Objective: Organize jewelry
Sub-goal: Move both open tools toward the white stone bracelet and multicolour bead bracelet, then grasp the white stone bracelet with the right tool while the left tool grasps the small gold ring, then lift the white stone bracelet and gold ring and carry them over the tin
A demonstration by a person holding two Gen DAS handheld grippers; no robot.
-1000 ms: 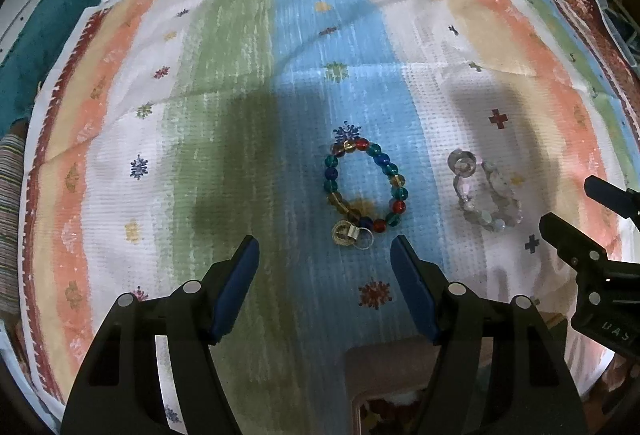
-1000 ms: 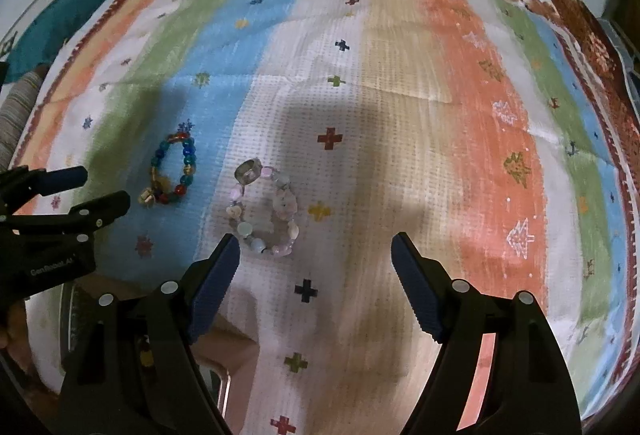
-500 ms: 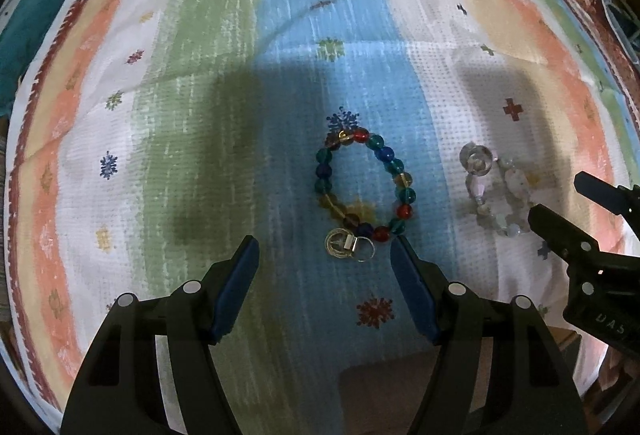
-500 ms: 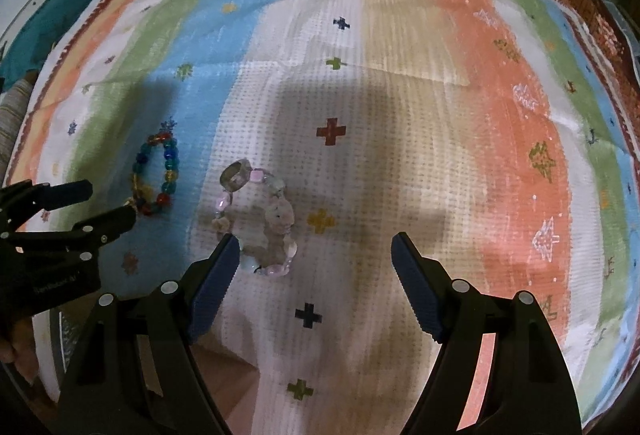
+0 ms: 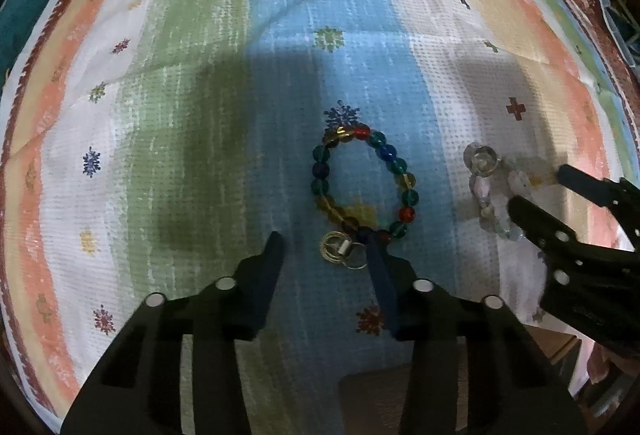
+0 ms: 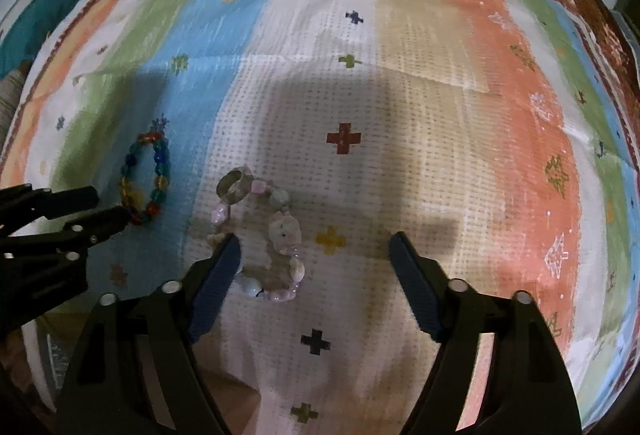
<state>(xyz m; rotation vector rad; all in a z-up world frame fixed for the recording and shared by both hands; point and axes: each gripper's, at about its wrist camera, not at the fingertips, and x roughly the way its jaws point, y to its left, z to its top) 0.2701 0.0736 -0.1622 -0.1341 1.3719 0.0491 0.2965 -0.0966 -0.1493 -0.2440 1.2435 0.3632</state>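
Two grippers hang low over a striped cloth (image 6: pixel 420 83), each beside its own bracelet. In the left wrist view the left gripper (image 5: pixel 322 245) has its jaws parted, though narrowly, and grips nothing; between its fingertips lies the small metal clasp with rings (image 5: pixel 340 249) that hangs off the near end of the coloured bead bracelet (image 5: pixel 362 181). The right finger of that gripper rests at, or just over, the nearest beads; I cannot tell whether it touches them. The bracelet's loop stretches straight ahead of the tool, its long axis running away along the blue stripe, so the clasp end is the part nearest the jaws. In the right wrist view the right gripper (image 6: pixel 316 239) is spread wide and holds nothing. The pale pink bead bracelet (image 6: pixel 266 235) lies just inside its left finger, off to the left of the gap's centre, with a silver ring (image 6: pixel 234 185) at its far end; this loop also runs lengthwise away from the tool. Each bracelet is clearly nearer one gripper than the other, and the two bracelets lie apart. My judgement is that the left side is closer to a grasp, since the clasp already sits between its fingers, while the right would need to shift left first.
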